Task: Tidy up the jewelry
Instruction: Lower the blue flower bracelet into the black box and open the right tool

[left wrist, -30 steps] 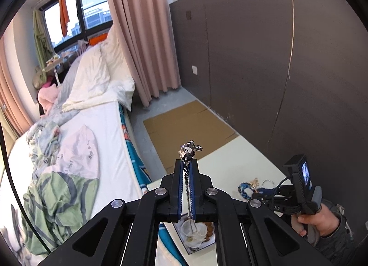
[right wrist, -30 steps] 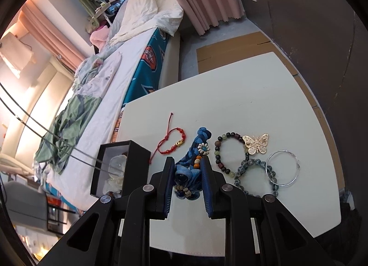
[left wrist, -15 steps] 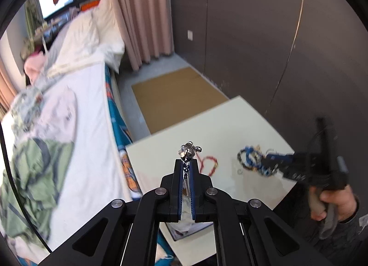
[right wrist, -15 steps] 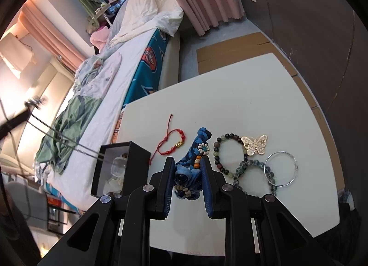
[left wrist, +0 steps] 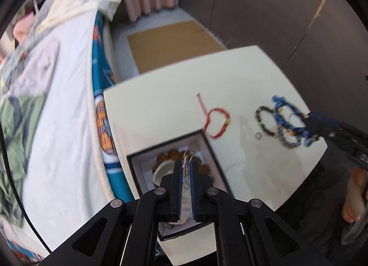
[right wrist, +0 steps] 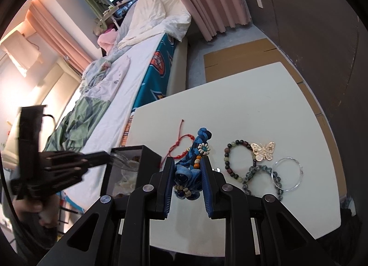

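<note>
My left gripper (left wrist: 186, 164) is shut on a silver chain (left wrist: 185, 175) and points down into the open black jewelry box (left wrist: 208, 148), which holds a white bangle (left wrist: 158, 170) and brown beads. It also shows in the right wrist view (right wrist: 108, 159) over the box (right wrist: 147, 154). My right gripper (right wrist: 186, 164) is shut on a blue braided bracelet (right wrist: 195, 150) with beads and a flower, above the white table (right wrist: 253, 109). A red cord bracelet (right wrist: 178, 147), beaded bracelets (right wrist: 232, 162), a gold butterfly (right wrist: 263, 149) and a clear bangle (right wrist: 287, 173) lie on the table.
A bed (right wrist: 128, 77) with bedding runs along the table's left side. Cardboard (right wrist: 241, 56) lies on the floor beyond the table. A dark wall (right wrist: 322, 24) is on the right. A small ring (left wrist: 258, 135) lies near the red cord bracelet (left wrist: 216, 123).
My left gripper has tipped down from high above to just over the open box, with the chain in it. The right gripper has barely moved.
</note>
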